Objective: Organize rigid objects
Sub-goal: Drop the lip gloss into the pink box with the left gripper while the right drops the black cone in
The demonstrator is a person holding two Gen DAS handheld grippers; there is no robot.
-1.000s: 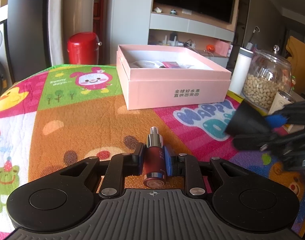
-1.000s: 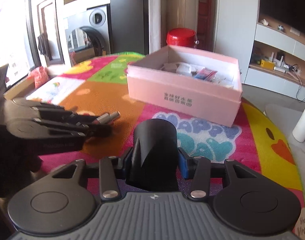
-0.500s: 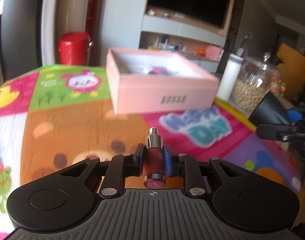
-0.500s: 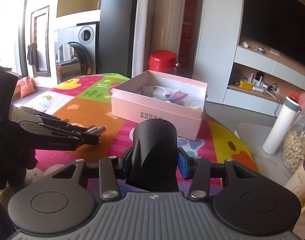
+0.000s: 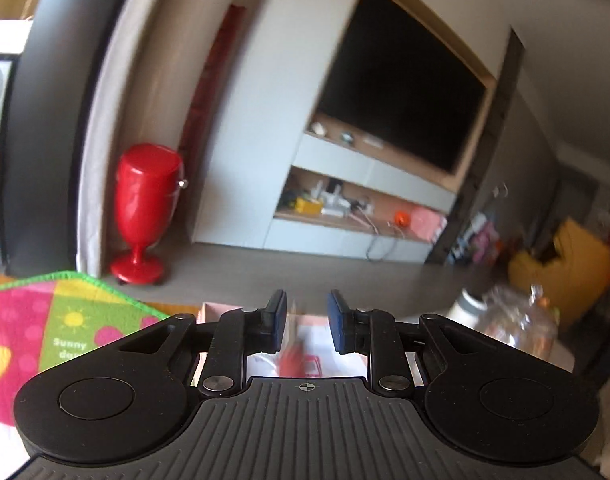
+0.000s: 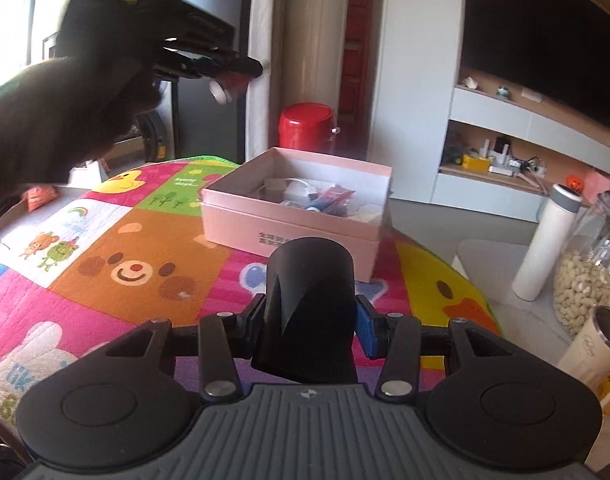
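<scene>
My left gripper (image 5: 307,320) is high in the air and points over the open pink box (image 5: 209,308). The small red bottle (image 5: 293,356) shows as a blur sagging below the blue pads, which stand as far apart as before. From the right wrist view, the left gripper (image 6: 249,66) hangs at the upper left, and the red bottle (image 6: 231,82) tilts down from its tips, silver end lowest. My right gripper (image 6: 309,320) is shut on a black cone-shaped cap (image 6: 309,300), held above the mat in front of the pink box (image 6: 297,216). The box holds several small items.
A colourful cartoon mat (image 6: 145,264) covers the round table. At the right stand a white flask (image 6: 545,240), a glass jar of nuts (image 6: 589,272) and a cup (image 6: 589,344). A red bin (image 6: 305,126) stands on the floor behind the table.
My left gripper has risen fast from low over the mat to high above the box. The bottle has tipped downward in its jaws. The right gripper with the black cap has barely moved.
</scene>
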